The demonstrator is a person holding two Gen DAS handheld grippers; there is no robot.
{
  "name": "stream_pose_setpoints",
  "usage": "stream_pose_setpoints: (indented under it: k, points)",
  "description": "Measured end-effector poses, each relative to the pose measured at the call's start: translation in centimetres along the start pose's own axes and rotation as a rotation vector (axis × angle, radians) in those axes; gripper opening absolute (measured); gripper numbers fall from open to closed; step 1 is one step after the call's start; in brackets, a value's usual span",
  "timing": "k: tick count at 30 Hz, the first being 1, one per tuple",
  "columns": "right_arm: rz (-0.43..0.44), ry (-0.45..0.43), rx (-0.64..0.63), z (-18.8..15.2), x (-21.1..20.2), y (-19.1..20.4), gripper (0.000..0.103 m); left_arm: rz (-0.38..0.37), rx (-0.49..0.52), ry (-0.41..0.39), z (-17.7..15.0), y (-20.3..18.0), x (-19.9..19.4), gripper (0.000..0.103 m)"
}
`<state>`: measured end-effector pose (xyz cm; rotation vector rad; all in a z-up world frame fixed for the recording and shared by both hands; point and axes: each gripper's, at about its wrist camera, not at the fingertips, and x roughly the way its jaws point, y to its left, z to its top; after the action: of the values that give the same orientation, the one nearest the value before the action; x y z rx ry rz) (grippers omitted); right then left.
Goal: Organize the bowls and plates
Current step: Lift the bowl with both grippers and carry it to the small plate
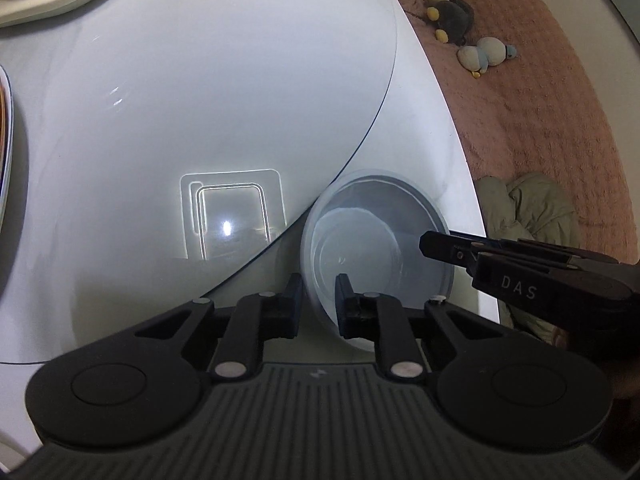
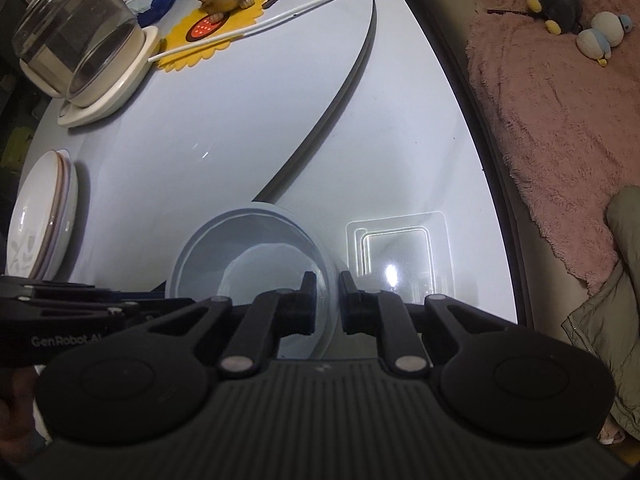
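Note:
A translucent pale bowl [image 1: 376,240] [image 2: 240,256] sits on the white table [image 1: 200,100] near its right edge. In the left wrist view my left gripper [image 1: 320,296] is shut on the bowl's near-left rim, one finger inside and one outside. In the right wrist view my right gripper [image 2: 326,292] is shut on the bowl's right rim in the same way. Each gripper shows in the other's view, the right gripper [image 1: 432,244] at the far rim and the left gripper [image 2: 180,304] at the left rim. A stack of white plates [image 2: 36,224] [image 1: 4,140] lies at the table's left.
A glass kettle [image 2: 80,52] on a cream base stands at the back left, beside a yellow mat [image 2: 208,36] with a figurine and a white cable [image 2: 280,16]. A pink-covered sofa [image 2: 560,120] with plush toys and a green jacket [image 2: 616,280] borders the table's right edge.

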<state>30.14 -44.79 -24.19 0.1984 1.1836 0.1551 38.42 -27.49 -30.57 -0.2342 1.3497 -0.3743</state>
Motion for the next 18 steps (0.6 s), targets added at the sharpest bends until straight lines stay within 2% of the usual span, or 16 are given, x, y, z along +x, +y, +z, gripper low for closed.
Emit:
stream_pose_setpoints:
  k: [7,18]
  points:
    - [0.012,-0.014,0.024,0.3,-1.9,0.4,0.014,-0.005,0.003,-0.025,-0.3,-0.5,-2.7,0.020]
    - [0.060,-0.052,0.024,0.2,-7.6,3.3,0.014,-0.014,-0.050,-0.105,-1.3,-0.9,-10.7,0.020]
